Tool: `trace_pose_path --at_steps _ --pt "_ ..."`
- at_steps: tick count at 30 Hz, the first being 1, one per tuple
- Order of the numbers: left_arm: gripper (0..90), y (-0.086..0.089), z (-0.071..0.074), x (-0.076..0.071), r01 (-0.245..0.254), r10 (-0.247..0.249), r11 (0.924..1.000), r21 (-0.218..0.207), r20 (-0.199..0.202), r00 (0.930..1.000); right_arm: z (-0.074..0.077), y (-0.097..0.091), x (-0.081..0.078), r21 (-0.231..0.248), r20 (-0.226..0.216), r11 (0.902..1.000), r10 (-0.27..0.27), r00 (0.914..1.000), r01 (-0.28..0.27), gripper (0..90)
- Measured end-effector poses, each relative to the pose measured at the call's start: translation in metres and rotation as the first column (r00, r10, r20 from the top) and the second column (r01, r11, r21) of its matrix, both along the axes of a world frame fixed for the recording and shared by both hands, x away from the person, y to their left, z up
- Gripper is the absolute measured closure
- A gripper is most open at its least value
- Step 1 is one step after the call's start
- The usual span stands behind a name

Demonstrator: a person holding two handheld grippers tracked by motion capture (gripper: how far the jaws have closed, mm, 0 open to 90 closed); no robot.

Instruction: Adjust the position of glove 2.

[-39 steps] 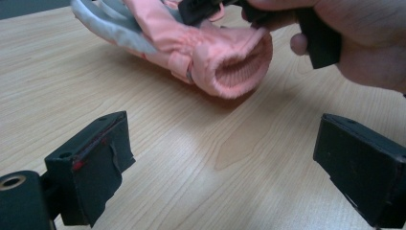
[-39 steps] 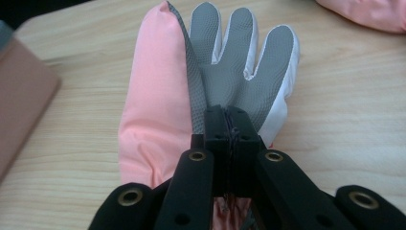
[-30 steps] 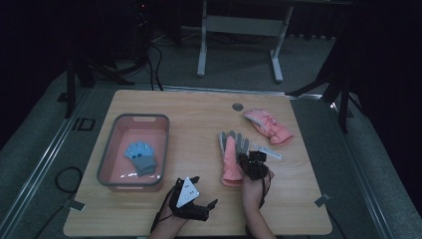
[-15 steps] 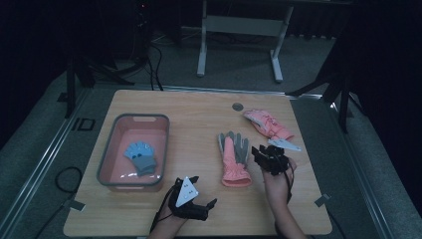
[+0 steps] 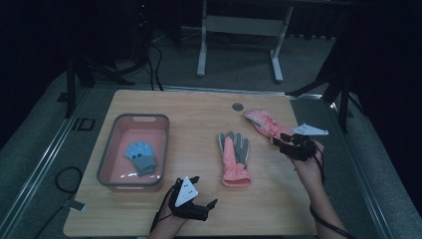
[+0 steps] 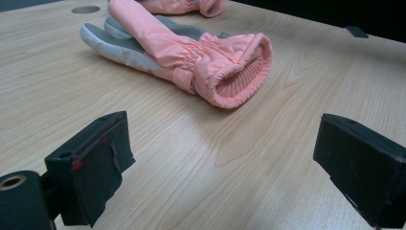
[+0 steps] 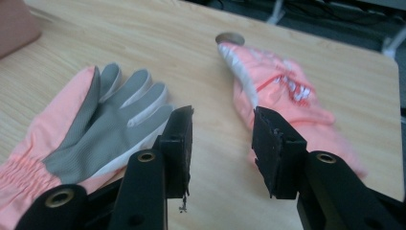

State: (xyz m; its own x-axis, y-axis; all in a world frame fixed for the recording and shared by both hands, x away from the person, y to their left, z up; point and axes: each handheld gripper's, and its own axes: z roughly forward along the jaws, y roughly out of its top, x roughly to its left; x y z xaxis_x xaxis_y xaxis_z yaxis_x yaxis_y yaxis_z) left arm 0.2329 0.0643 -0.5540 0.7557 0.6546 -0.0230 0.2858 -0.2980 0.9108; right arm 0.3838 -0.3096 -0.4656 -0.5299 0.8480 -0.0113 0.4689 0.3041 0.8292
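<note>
A: Where's the right gripper (image 5: 286,144)?

B: Above the wooden table (image 5: 199,114), between 2 gloves: the pink-and-grey padded glove (image 5: 235,158) lying palm up mid-table, and the pink patterned glove (image 5: 263,122) beside a round hole. Its jaws have just been opening, nothing between them.

A: The left gripper (image 5: 206,198)?

B: Spread wide, empty, near the table's front edge.

High view: dim overall, surroundings near black; the wooden table (image 5: 199,124) is the only lit area, evenly lit from above, no glare. Soft, short shadows. Left gripper view: brighter, sharp on the pink glove (image 6: 201,62) ahead of the jaws; the jaws themselves are slightly soft. Right gripper view: second pink glove (image 7: 287,91) beyond the jaws is smeared by motion blur at its right edge.
</note>
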Motion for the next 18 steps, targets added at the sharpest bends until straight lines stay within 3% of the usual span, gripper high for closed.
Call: trace_pose_path --at_steps 3,4,5,6,9,10,14,15,16,18 --pt "6.1 0.0 0.0 -0.001 -0.006 0.006 1.0 -0.004 0.004 1.0 0.004 -0.007 0.009 -0.016 0.015 0.9995 -0.027 0.9995 0.027 58.9" --pt "6.1 0.001 0.001 -0.001 -0.007 0.007 1.0 -0.006 0.003 1.0 0.008 -0.016 0.023 0.0 0.022 0.9993 -0.039 0.999 0.039 59.1" --pt "6.1 0.001 0.001 -0.001 -0.007 0.007 1.0 -0.006 0.003 1.0 0.008 -0.016 0.023 0.0 0.022 0.9993 -0.039 0.999 0.039 59.1" --pt "6.1 0.001 0.0 -0.002 -0.011 0.011 0.9999 -0.007 0.007 0.9999 0.009 -0.021 0.036 0.028 0.017 0.9991 -0.031 0.9994 0.031 59.1" --pt "6.0 0.003 0.001 -0.004 -0.006 0.007 1.0 -0.006 0.01 0.9999 0.009 -0.024 0.048 0.028 0.017 0.9992 -0.03 0.9994 0.03 59.1" --pt "6.1 0.003 0.001 -0.006 -0.009 0.01 0.9999 -0.011 0.014 0.9999 0.005 -0.024 0.061 0.021 0.019 0.9996 -0.02 0.9996 0.019 59.0" --pt "6.1 0.004 0.002 -0.009 -0.013 0.014 0.9995 -0.027 0.02 0.9997 -0.005 -0.02 0.085 0.005 -0.017 1.0 0.008 0.9998 -0.008 57.9" --pt "6.1 0.004 0.002 -0.009 -0.015 0.015 0.9995 -0.027 0.022 0.9996 -0.005 -0.02 0.085 0.005 -0.017 1.0 0.008 0.9998 -0.008 57.9" --pt "6.1 0.005 0.003 -0.009 -0.016 0.017 0.9995 -0.029 0.024 0.9996 -0.012 -0.016 0.097 -0.02 -0.039 0.9996 0.021 0.999 -0.022 57.5" --pt "6.1 0.005 0.003 -0.009 -0.016 0.017 0.9995 -0.029 0.025 0.9995 -0.016 -0.014 0.103 -0.038 -0.055 0.999 0.024 0.9982 -0.026 57.3"
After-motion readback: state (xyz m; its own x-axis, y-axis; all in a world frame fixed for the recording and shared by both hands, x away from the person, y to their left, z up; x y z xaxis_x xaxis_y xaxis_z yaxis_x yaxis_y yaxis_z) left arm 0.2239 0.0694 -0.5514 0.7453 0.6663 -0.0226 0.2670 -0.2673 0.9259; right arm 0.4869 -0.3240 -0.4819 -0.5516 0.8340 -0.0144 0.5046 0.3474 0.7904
